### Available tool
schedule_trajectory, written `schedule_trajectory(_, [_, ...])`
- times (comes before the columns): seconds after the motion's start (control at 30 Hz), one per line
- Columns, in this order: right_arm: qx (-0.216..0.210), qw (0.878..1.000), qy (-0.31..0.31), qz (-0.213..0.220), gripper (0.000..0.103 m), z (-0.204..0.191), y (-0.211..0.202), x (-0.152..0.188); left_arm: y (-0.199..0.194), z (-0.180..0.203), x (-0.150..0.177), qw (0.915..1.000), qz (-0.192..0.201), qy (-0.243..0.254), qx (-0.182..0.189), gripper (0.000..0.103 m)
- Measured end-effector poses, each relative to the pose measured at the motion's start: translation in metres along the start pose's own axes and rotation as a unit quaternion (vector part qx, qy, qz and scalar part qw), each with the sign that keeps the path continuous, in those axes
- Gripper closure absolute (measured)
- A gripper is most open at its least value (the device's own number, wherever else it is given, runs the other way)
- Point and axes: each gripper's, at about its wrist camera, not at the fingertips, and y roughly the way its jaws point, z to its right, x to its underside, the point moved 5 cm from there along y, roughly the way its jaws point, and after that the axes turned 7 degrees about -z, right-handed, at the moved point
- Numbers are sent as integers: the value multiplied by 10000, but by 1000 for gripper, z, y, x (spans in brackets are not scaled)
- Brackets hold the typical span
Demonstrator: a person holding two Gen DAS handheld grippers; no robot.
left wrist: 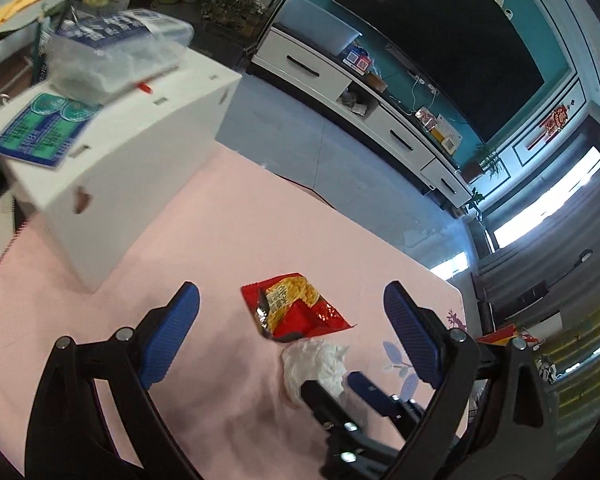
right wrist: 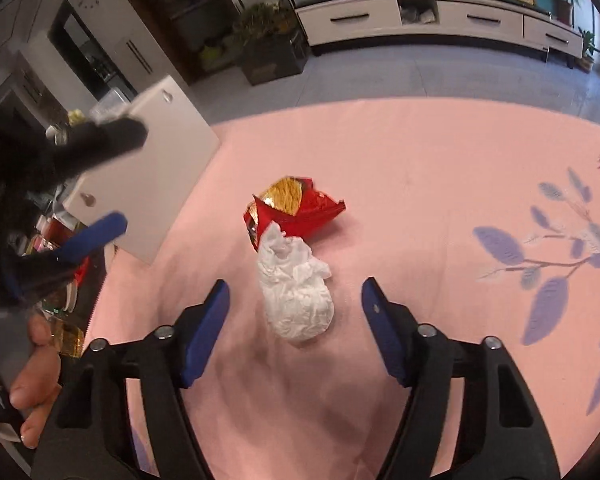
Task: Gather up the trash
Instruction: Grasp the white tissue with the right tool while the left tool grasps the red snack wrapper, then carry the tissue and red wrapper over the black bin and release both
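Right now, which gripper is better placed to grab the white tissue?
Right. The right gripper is open with the crumpled tissue between its fingers; the left gripper is open and frames the red wrapper instead.

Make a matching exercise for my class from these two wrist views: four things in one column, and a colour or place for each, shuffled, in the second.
Column 1
1. snack wrapper
2. crumpled tissue
3. white box
4. tablecloth

Column 2
A. pink, with a leaf print at one side
B. white, lying between the open fingers of the right claw
C. red and gold, torn open, just beyond the tissue
D. stands on the cloth with a clear plastic bag on top

Pairs: 1-C, 2-B, 3-D, 4-A
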Motion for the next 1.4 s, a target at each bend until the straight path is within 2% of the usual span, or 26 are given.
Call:
schedule_trajectory(0.07, [-44, 9999, -73, -72, 57, 0, 8, 2, 17, -1, -3, 9998, -190, -64, -68, 10])
schedule_trajectory(0.13, [13, 9997, -28, -244, 70, 4, 13, 4, 26, -3, -4, 9997, -207, -123, 23, 12])
schedule_trajectory(0.17, [-97, 9997, 44, -204, 73, 6, 9, 4, 33, -3, -2, 9994, -319, -123, 33, 12])
schedule_trajectory(0.27, [67, 9994, 323, 70, 73, 23, -17, 0, 47, -1, 1, 9989, -431, -198, 49, 17])
schedule_trajectory(0.4, [116, 9971, 640, 384, 73, 47, -51, -2, 68, 8, 8, 9982, -575, -88, -140, 26])
schedule_trajectory(0.53, [116, 9946, 816, 624, 73, 62, -73, 0, 82, 18, 11, 9974, -602, 76, -378, 27])
schedule_trajectory(0.67, [178, 9936, 886, 671, 73, 68, -76, 2, 92, 21, 12, 9975, -638, 108, -297, 27])
schedule_trajectory(0.73, [157, 9933, 943, 652, 73, 74, -71, -6, 100, 18, 12, 9972, -728, -7, -162, 39])
schedule_trajectory(0.77, [163, 9932, 959, 643, 73, 75, -69, -7, 101, 16, 10, 9974, -694, 3, -171, 39])
schedule_trajectory(0.87, [170, 9928, 977, 673, 73, 75, -68, -9, 97, 13, 14, 9979, -580, -5, -280, 50])
schedule_trajectory(0.93, [157, 9925, 992, 699, 73, 74, -69, -10, 99, 13, 16, 9984, -544, -45, -110, 62])
schedule_trajectory(0.97, [159, 9924, 991, 716, 73, 75, -71, -10, 100, 14, 17, 9983, -572, -58, -28, 64])
schedule_trajectory(1.03, [169, 9918, 1015, 753, 73, 77, -74, -8, 98, 16, 18, 9986, -531, -1, -7, 79])
schedule_trajectory(1.1, [181, 9913, 1037, 790, 73, 79, -79, -8, 95, 23, 18, 9985, -477, 194, -162, 90])
schedule_trajectory(1.2, [205, 9898, 1068, 916, 73, 81, -91, -5, 88, 37, 22, 9983, -467, 350, -77, 91])
schedule_trajectory(1.4, [342, 9849, 1054, 1333, 73, 86, -143, 21, 31, 87, 50, 9952, -104, 969, 103, 91])
